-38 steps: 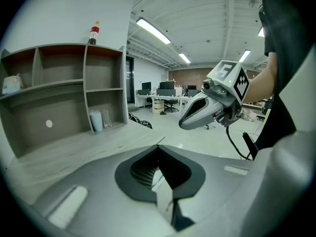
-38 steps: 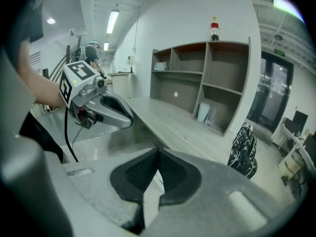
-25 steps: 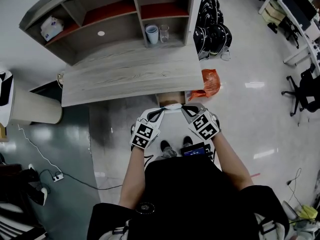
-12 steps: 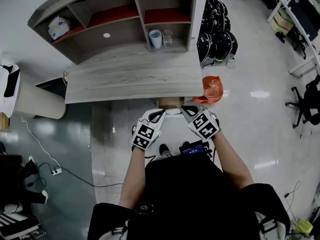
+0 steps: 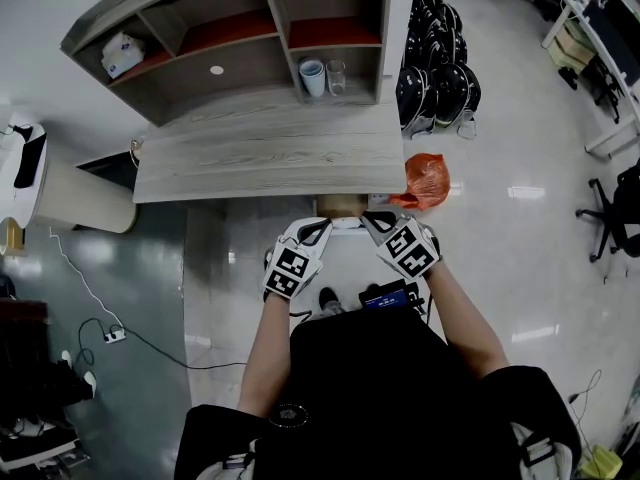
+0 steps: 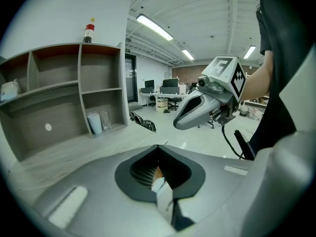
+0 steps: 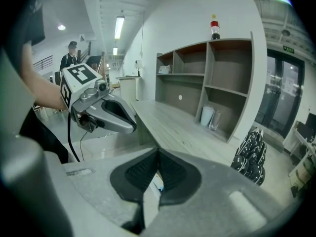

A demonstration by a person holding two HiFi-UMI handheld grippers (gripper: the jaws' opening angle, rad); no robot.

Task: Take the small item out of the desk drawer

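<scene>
Small white item (image 5: pixel 346 223) barely moves: left gripper (image 5: pixel 325 224) and right gripper (image 5: pixel 368 219) stay clamped on it, apparently, drawer (image 5: pixel 340 205) just beyond. Practically out.

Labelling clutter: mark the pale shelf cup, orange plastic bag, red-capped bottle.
Pale shelf cup (image 5: pixel 312 80), head view, side wall.
Orange plastic bag (image 5: pixel 425 180), head view, middle.
Red-capped bottle (image 7: pixel 215 29), right gripper view, body.

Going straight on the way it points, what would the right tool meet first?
Probably the desk, at or near its front edge, just ahead of the right tool and its closed tips; depth is unclear.
</scene>
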